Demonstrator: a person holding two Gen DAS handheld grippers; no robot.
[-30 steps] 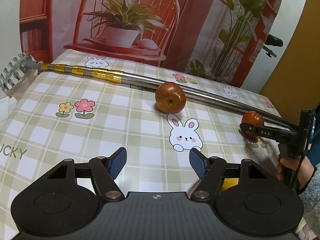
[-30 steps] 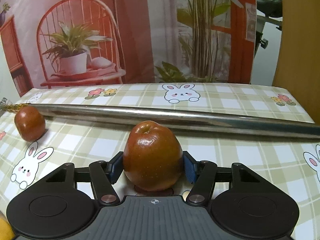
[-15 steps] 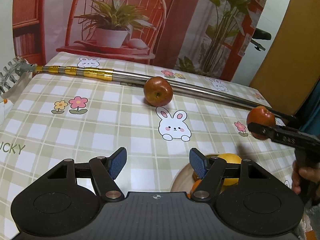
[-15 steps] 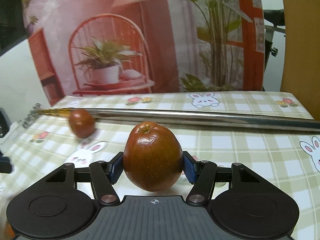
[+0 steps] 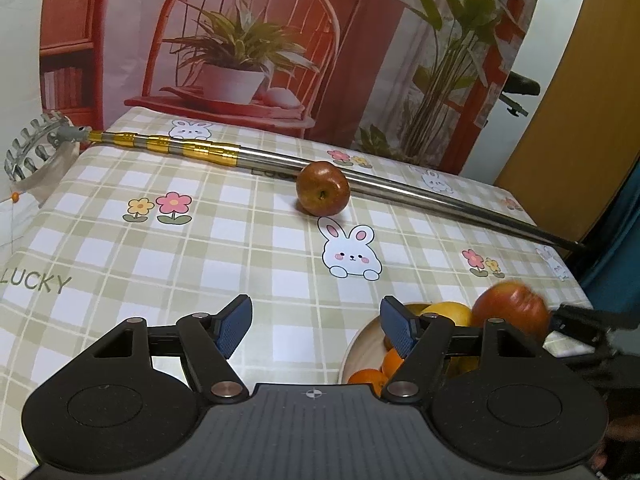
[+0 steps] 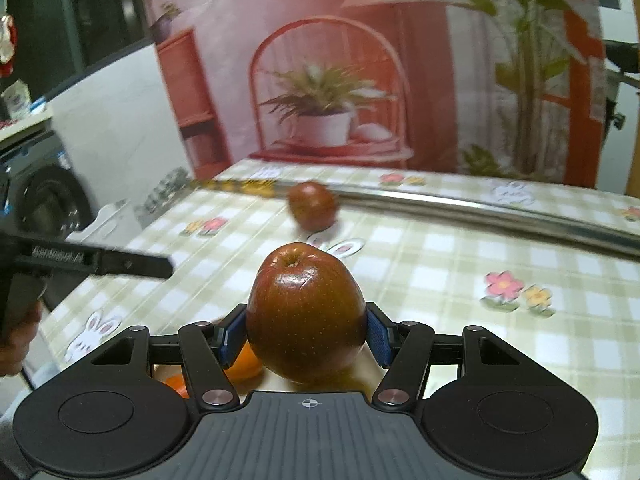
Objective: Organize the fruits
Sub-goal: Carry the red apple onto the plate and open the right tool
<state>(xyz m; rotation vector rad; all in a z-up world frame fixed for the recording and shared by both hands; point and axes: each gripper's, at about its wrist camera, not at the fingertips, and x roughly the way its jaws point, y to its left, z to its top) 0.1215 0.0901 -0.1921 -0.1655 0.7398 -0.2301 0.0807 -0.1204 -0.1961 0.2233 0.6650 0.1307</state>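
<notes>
Desk [image 5: 120, 248] has a beige-green check cloth printed with white rabbits, pink and yellow flowers and the word LUCKY. Behind the far edge hangs a printed backdrop [image 5: 248, 32]: red wicker chair, potted plant, tall green leaves. Ochre panel to the right of it, white wall to the left. Right wrist view, blurred, also shows a dark round-fronted appliance at far left.

A long metal pole [image 5: 420, 192] with gold bands and a rake-like head lies slantwise across the far half of the desk. One loose apple [image 5: 323, 194] sits on the cloth against the pole, well ahead of the left jaws.

Left gripper [image 5: 316, 326]: jaws apart, nothing between them, only cloth below. A pale bowl [image 5: 362, 354] with oranges and a yellow fruit sits just beside and under its right finger.

Right gripper [image 6: 306, 332]: jaws clenched on a red-brown held apple [image 6: 306, 312], stem up, blue pads against both sides. Orange fruit shows directly beneath it, so it hangs over the bowl. In the left view the same apple appears blurred at the bowl's right rim.
</notes>
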